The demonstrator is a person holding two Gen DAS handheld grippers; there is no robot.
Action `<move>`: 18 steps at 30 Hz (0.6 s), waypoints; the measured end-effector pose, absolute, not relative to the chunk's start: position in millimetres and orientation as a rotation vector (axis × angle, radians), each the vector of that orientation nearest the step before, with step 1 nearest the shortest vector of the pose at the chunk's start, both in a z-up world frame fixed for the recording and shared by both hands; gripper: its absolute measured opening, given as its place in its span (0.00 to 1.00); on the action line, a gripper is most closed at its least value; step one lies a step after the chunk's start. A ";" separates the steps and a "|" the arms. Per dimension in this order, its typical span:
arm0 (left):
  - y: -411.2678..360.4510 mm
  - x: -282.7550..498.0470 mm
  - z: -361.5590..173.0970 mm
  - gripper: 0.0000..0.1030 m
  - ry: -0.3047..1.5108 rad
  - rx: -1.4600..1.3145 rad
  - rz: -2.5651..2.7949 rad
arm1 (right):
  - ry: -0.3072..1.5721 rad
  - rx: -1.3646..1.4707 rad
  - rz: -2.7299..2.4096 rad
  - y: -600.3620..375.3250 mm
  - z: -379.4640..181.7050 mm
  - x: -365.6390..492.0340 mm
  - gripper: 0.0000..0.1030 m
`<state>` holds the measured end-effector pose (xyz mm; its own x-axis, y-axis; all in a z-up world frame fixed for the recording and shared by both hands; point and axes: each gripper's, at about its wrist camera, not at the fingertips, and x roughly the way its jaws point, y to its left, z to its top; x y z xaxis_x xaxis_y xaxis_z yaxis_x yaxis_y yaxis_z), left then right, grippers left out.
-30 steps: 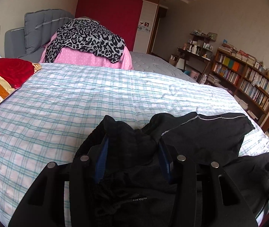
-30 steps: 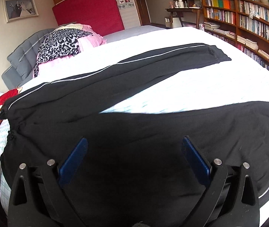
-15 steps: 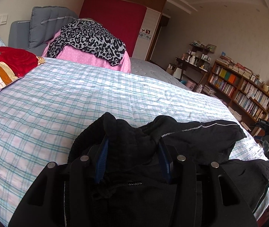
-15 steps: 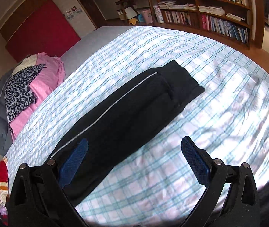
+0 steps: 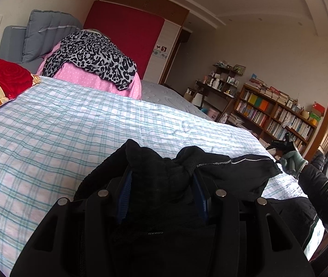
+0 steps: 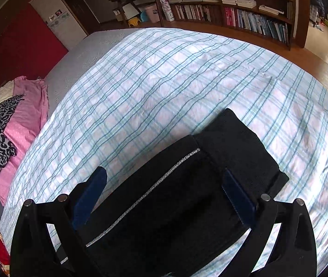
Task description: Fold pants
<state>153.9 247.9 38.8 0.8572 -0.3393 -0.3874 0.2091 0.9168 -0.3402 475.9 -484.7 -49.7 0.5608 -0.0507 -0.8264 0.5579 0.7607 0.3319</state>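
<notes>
Black pants (image 5: 238,170) with a thin silver side stripe lie along the near edge of the checked bed (image 5: 71,124). My left gripper (image 5: 161,184) is shut on the bunched waist end, and dark cloth bulges up between its blue pads. In the right wrist view the leg ends (image 6: 233,143) lie stacked, cuffs pointing away from me. My right gripper (image 6: 164,184) hovers open over them: one pad is over the bedsheet beside the legs, the other over the cloth. A green-gloved hand (image 5: 292,161) shows at the pants' far end in the left wrist view.
A pink bundle with a leopard-print cloth (image 5: 90,53) sits at the head of the bed beside red and striped pillows (image 5: 4,78). Bookshelves (image 6: 244,7) and a small desk stand past the bed. Wooden floor (image 6: 325,55) lies to the right.
My right gripper has swept along the pants from the wide upper part to the cuffs, staying open. The legs, spread apart a second ago, now lie together. The left gripper keeps its grip.
</notes>
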 end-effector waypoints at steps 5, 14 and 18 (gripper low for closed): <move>252.3 146.5 45.6 0.45 0.424 -0.360 -0.372 | 0.965 0.527 -0.447 -481.3 -58.2 504.6 0.97; 259.1 132.1 55.0 0.45 0.371 -0.402 -0.422 | 1.067 0.403 -0.639 -488.1 -73.3 528.1 0.54; 258.3 130.2 55.3 0.45 0.371 -0.397 -0.410 | 1.076 0.367 -0.670 -493.8 -70.9 522.9 0.25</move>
<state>130.2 258.3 55.3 0.8530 -0.4497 -0.2649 0.3081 0.8436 -0.4398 522.9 -493.8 -70.9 0.3068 -0.3221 -0.8956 0.6623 0.7480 -0.0421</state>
